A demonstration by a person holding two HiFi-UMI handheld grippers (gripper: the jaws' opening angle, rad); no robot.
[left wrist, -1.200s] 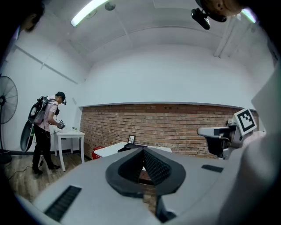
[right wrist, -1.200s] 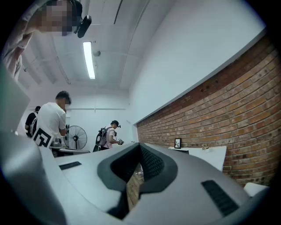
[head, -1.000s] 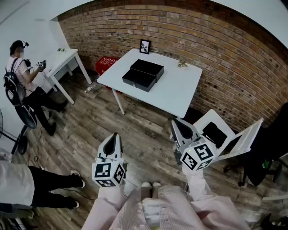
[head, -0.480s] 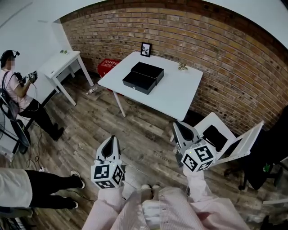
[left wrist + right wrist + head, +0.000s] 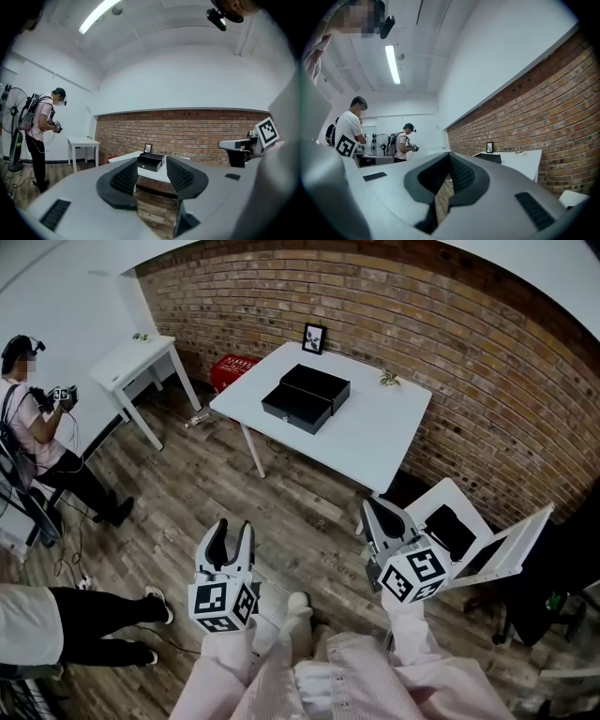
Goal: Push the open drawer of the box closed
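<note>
A black box lies on the white table by the brick wall, its drawer pulled out toward the table's near left side. Both grippers hang over the wooden floor, well short of the table. My left gripper has just been opening and stands open with nothing between its fingers. In the left gripper view the box shows far off between the open jaws of that gripper. My right gripper is shut and holds nothing. In the right gripper view the right gripper has its tips together, and the box lies far to the right.
A picture frame and a small ornament stand at the table's back. A red crate and a white side table are to the left. A white chair stands close beside my right gripper. A person stands far left, and another's legs are near.
The left gripper's jaws have gone from shut to open. Both grippers have stayed about where they were. The person at the far left has shifted a little.
</note>
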